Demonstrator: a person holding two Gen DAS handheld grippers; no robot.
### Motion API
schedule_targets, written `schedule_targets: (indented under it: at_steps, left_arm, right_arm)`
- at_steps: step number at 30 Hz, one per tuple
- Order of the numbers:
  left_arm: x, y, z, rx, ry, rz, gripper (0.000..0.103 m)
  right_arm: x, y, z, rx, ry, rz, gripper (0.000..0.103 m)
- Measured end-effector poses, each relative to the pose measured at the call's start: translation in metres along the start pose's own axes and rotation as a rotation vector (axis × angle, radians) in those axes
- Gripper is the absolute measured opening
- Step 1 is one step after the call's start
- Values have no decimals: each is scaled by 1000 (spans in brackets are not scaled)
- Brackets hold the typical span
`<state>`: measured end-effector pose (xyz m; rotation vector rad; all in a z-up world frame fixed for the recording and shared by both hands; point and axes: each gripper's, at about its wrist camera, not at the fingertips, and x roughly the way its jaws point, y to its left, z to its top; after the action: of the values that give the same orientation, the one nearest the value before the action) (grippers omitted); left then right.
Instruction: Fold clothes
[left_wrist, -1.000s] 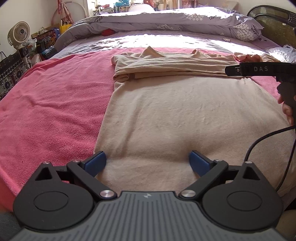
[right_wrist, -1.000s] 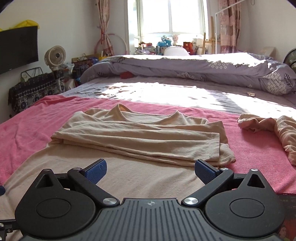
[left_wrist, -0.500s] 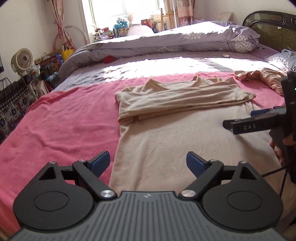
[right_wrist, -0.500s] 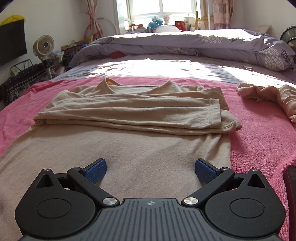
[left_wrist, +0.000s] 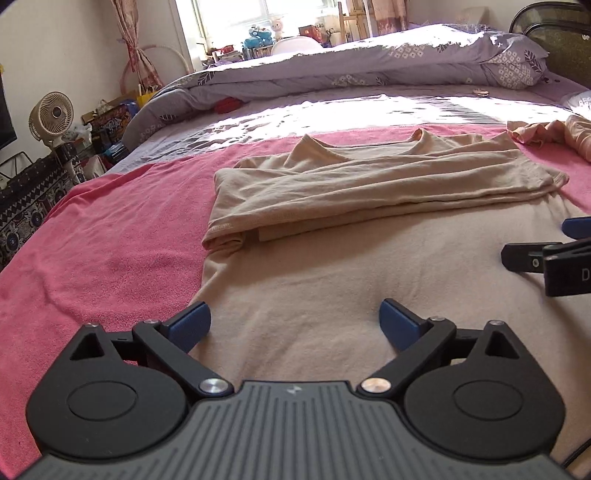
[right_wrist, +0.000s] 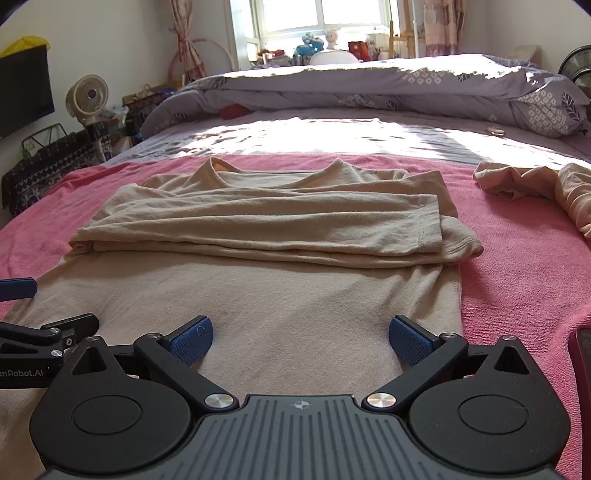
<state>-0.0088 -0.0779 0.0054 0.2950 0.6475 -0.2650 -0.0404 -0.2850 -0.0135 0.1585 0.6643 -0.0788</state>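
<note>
A beige long-sleeved shirt (left_wrist: 332, 266) (right_wrist: 295, 288) lies flat on the pink blanket (left_wrist: 110, 240), collar away from me. Both sleeves (right_wrist: 266, 218) are folded across its chest. My left gripper (left_wrist: 295, 317) hovers low over the shirt's lower left part. Its jaws are opening, with only the flat fabric beneath and nothing pinched. My right gripper (right_wrist: 301, 334) stands open over the lower right part, also empty. Each gripper shows at the edge of the other's view: the right one (left_wrist: 546, 258), the left one (right_wrist: 37, 332).
A crumpled peach garment (right_wrist: 535, 181) lies on the blanket to the right. A grey patterned duvet (right_wrist: 369, 85) is heaped at the far side of the bed. A fan (left_wrist: 51, 110) and clutter stand by the left wall. A dark red object (right_wrist: 581, 369) sits at the right edge.
My left gripper has slid left, so its left finger now sits at the shirt's left edge. My right gripper sank closer to the shirt, then held still.
</note>
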Motion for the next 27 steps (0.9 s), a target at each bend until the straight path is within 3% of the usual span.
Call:
schedule_targets:
  at_steps: [6, 20, 27]
  left_arm:
    - [2, 13, -1, -76, 22, -40, 102]
    - [-7, 13, -8, -38, 8, -35, 102]
    - [-25, 27, -26, -17, -5, -41, 102]
  right_arm:
    - [1, -1, 0, 2, 0, 2, 103]
    - [1, -2, 0, 7, -3, 6, 103]
    - [1, -2, 0, 8, -3, 6, 103]
